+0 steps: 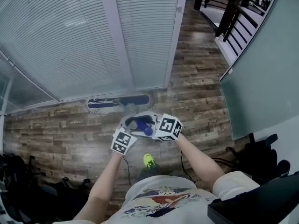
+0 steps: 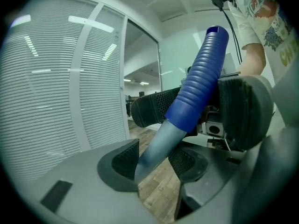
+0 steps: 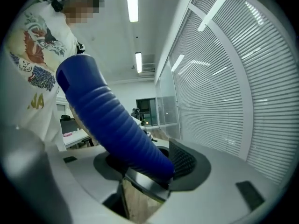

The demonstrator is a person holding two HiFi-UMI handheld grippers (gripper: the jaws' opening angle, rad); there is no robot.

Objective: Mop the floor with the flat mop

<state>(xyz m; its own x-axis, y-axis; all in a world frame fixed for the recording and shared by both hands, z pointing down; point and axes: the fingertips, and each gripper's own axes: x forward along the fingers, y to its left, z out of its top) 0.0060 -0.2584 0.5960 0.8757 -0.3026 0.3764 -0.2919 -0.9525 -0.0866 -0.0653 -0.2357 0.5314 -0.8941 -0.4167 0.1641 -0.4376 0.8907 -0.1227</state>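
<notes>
Blue ribbed grip pinched in R tongs, grey shaft just below in L tongs. Flat mop's head at floor's far edge by blinds. Prob light, stiff pole; hold at grip.

A wood-plank floor in mixed browns fills the middle of the head view. Across the upper left stands a glass partition with closed white venetian blinds, split by a white mullion. A pale frosted glass wall takes the right side, below a dark railing. Dark office chairs crowd the lower left. In the right gripper view, strip lights glow overhead.
</notes>
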